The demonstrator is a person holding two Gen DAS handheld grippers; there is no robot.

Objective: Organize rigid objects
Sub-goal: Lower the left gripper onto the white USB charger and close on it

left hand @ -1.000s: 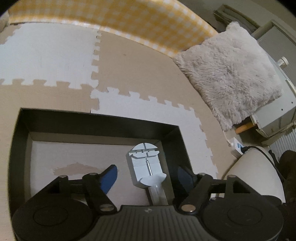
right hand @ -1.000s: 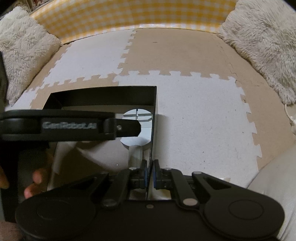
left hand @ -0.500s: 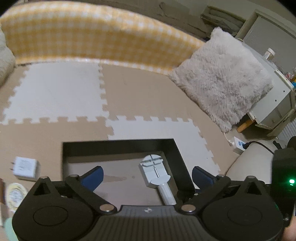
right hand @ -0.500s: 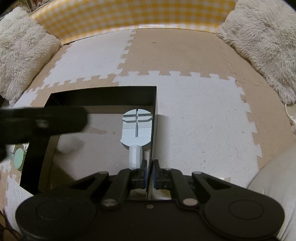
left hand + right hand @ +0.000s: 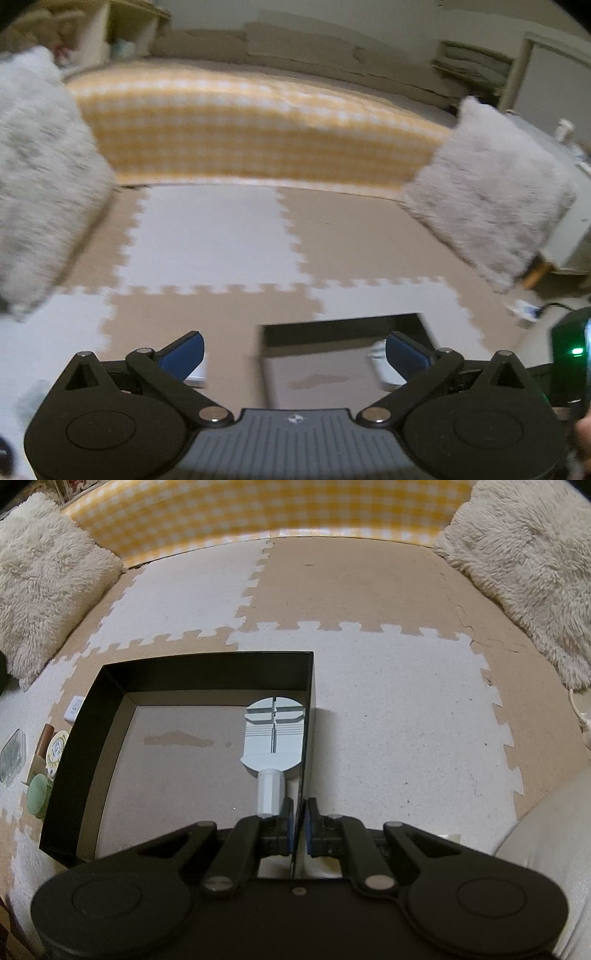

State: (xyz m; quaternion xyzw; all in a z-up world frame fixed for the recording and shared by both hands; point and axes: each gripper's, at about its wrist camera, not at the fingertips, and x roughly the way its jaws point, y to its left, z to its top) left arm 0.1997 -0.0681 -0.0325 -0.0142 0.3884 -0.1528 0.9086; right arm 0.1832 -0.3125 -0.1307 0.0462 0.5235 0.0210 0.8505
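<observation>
Inside the black box (image 5: 207, 672), hard against its right wall, lies the pale grey watch-link tool (image 5: 273, 738), flat on the cardboard floor. A second ago the left gripper (image 5: 293, 350) hung low over the box with its blue fingers either side of that tool; now it has pulled back and swung leftward, so the box sits under its right finger only and the view is smeared with motion. Its jaws are spread wide with nothing between them. I take that to mean the tool is delivered and the left hand is heading for the next piece, probably among the small things left of the box: a white charger (image 5: 74, 707), a round tin (image 5: 57, 747) and a green disc (image 5: 38, 792). The right gripper (image 5: 298, 825) has not shifted; its pads are pinched on the box's thin right wall near the front corner, steadying it.

The tool's long axis runs front to back, parallel to that wall, rounded slotted head toward the far side, hexagonal knob toward the right gripper
</observation>
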